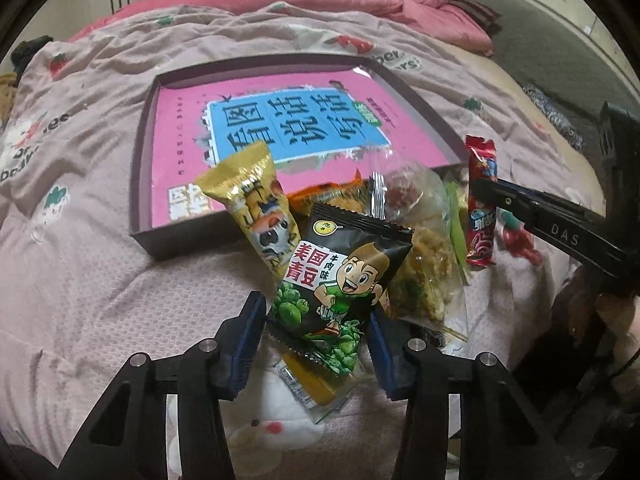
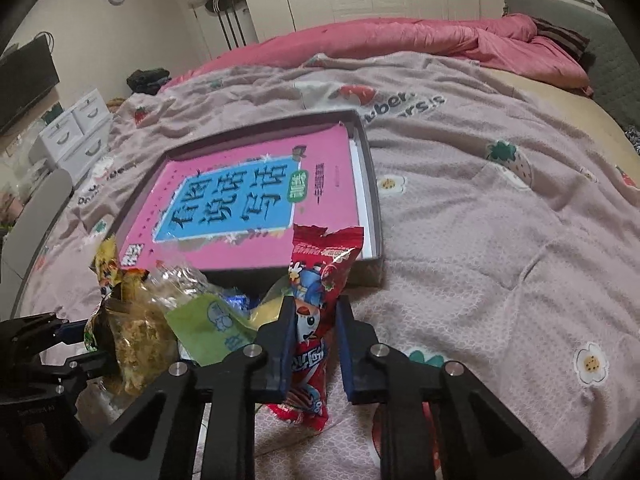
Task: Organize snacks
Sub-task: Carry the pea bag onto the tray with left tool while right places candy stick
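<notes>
Currently the landmark is one shallow grey box [image 1: 144, 168] on the strawberry-print quilt [image 1: 100, 288], with one pink-and-blue book [image 1: 280, 120] lying flat inside.

The snack pile sits at the box's near edge, partly over the rim:
- 1 gold glossy packet [image 1: 256, 204], leaning on the rim
- 1 black green-pea packet [image 1: 340, 280], crinkly foil with a serrated top
- 1 clear bag of yellowish crumbly snacks [image 1: 428, 264]
- 1 green packet [image 2: 216, 328]
- 1 long red stick packet [image 2: 316, 320] off the box's near right corner

The left gripper [image 1: 316, 336] straddles the pea packet's lower end at a mid gap; whether the blue pads press it, can't tell. The right gripper [image 2: 312, 344] is clamped on the red stick packet.
</notes>
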